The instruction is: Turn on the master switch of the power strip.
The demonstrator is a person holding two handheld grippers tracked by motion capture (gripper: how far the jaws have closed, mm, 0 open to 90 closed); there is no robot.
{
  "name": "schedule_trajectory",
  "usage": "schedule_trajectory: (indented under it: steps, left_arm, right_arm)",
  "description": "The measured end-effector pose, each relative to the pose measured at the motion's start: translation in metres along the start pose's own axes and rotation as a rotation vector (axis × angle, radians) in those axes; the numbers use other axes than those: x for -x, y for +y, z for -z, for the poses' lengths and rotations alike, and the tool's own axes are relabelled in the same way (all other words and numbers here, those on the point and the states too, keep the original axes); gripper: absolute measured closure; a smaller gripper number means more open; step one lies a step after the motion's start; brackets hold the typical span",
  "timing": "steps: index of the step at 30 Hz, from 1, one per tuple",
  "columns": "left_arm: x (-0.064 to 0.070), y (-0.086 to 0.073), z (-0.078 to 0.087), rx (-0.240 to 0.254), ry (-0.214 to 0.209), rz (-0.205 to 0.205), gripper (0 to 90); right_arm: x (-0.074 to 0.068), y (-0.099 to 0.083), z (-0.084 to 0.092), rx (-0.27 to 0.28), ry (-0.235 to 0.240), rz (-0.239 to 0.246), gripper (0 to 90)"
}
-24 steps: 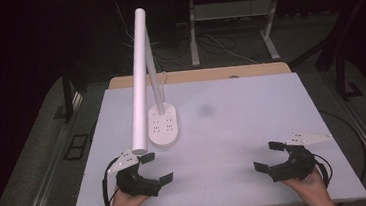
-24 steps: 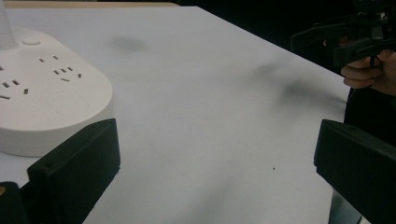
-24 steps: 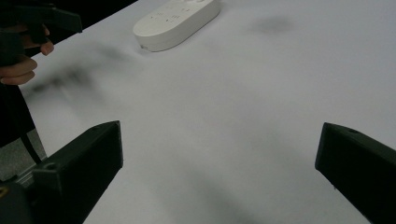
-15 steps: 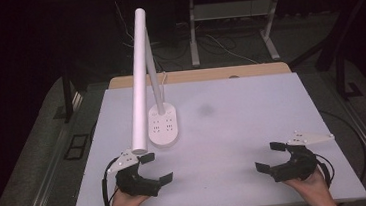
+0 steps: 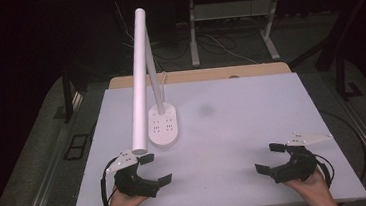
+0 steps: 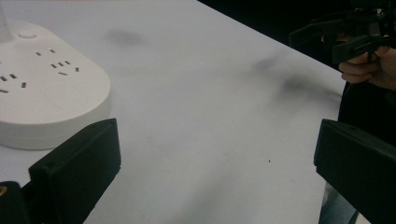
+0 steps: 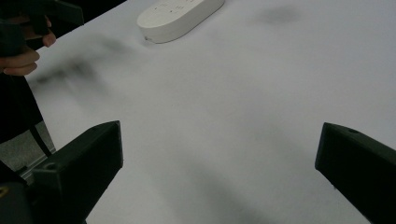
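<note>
A white desk lamp stands left of centre on the white table (image 5: 233, 128). Its oval base (image 5: 163, 127) carries socket outlets, and its long tube head (image 5: 138, 82) slants down toward the front. The same base (image 6: 44, 100) lies just past my left jaw in the left gripper view, and as the base (image 7: 180, 16) far off in the right gripper view. My left gripper (image 5: 155, 169) rests open near the front left edge, just in front of the tube's lower end. My right gripper (image 5: 271, 158) rests open near the front right edge. Both are empty.
A faint dark smudge (image 5: 205, 110) marks the table's middle. Beyond the table's far edge are a wooden board strip (image 5: 198, 75), metal desk legs (image 5: 192, 32) and cables on the dark floor. A grey rail (image 5: 46, 170) runs along the left side.
</note>
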State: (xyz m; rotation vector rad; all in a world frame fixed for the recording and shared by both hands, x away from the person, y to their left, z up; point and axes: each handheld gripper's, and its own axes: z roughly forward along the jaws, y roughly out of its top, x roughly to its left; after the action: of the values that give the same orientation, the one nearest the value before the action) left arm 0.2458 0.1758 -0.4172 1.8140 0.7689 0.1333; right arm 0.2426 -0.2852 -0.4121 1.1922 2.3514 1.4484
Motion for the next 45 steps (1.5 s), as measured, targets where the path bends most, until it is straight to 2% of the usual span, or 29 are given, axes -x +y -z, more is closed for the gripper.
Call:
schedule_trajectory:
  steps: [17,21,34,45]
  left_arm:
    - [-0.002,0.011,0.007,-0.034,0.006,0.001,0.4]
    - [-0.006,0.013,0.01,-0.024,0.009,0.019,0.4]
    - [-0.016,0.025,0.016,-0.044,0.03,0.025,0.7]
    - [-0.03,0.034,0.021,-0.059,0.053,0.033,0.9]
  right_arm:
    - [-0.001,-0.001,-0.001,-0.013,0.005,0.001,0.3]
    - [0.0,-0.001,0.0,-0.011,0.002,0.007,0.3]
    - [0.0,-0.001,0.0,-0.011,0.001,0.005,0.3]
    - [0.0,-0.001,0.0,-0.011,-0.001,-0.001,0.3]
